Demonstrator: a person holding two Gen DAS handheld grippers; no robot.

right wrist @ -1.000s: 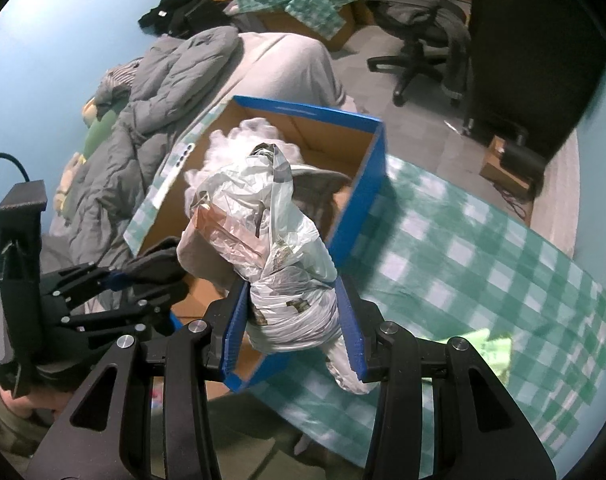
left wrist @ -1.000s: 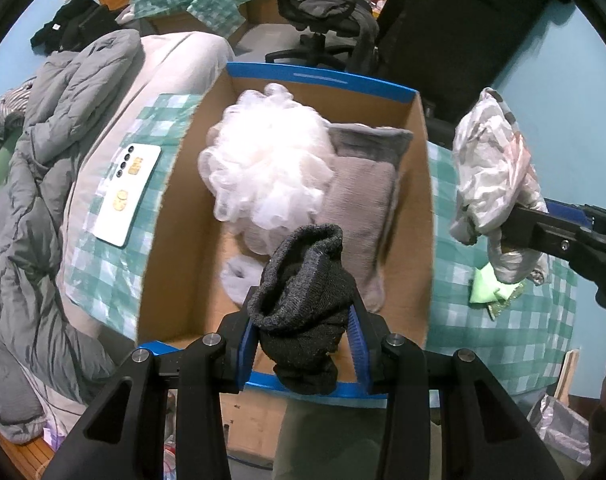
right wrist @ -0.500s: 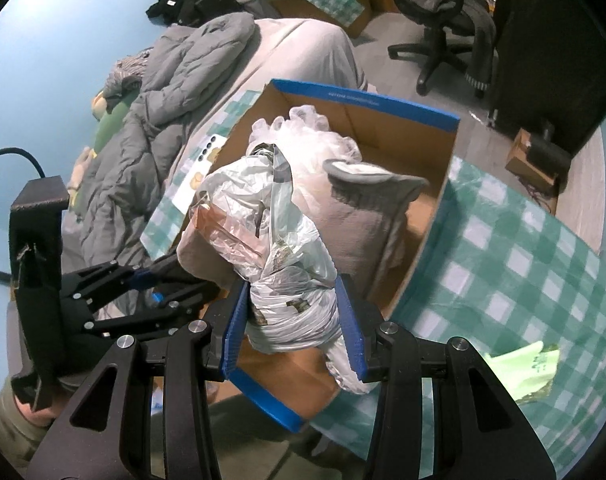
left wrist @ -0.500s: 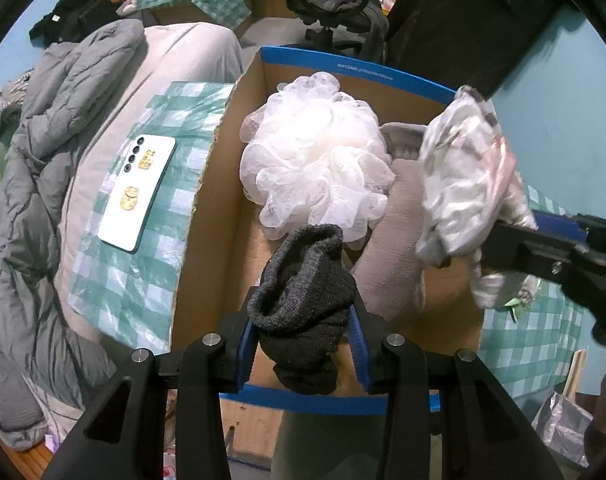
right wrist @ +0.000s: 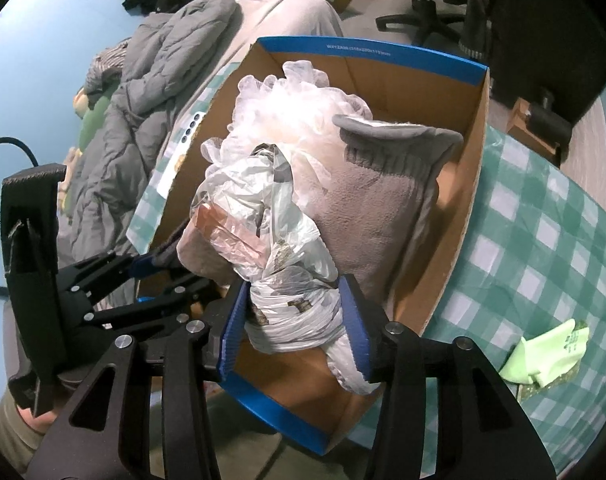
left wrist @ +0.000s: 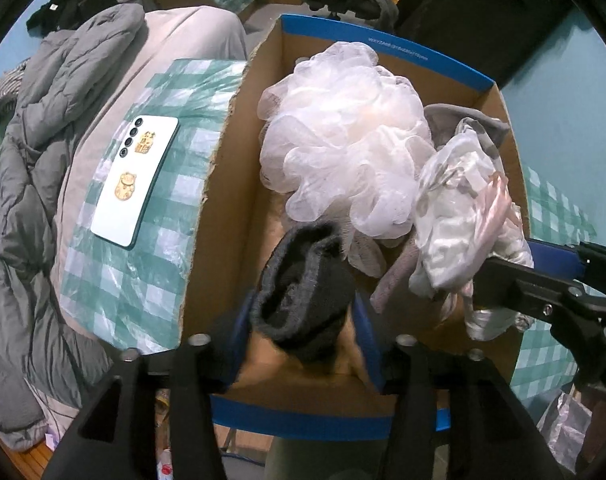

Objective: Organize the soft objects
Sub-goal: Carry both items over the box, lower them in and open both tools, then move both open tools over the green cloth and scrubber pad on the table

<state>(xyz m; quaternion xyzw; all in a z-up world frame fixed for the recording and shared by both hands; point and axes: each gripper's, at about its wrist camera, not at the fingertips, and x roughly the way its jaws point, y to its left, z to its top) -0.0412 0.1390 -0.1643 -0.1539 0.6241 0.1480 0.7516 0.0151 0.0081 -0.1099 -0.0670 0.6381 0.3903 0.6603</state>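
Cardboard walls of the blue-rimmed box [left wrist: 223,184] filled mid-frame, a white mesh puff [left wrist: 343,136] inside. Your right gripper [right wrist: 295,320], jaws opening, bracketed the crumpled plastic bag [right wrist: 263,216]; your left gripper [left wrist: 303,320], also opening, flanked the dark sock [left wrist: 303,292] at lower centre.

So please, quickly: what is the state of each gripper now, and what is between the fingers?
Left gripper: jaws opening, dark sock between them, over the box.
Right gripper: jaws opening, bundle of plastic bags between them.
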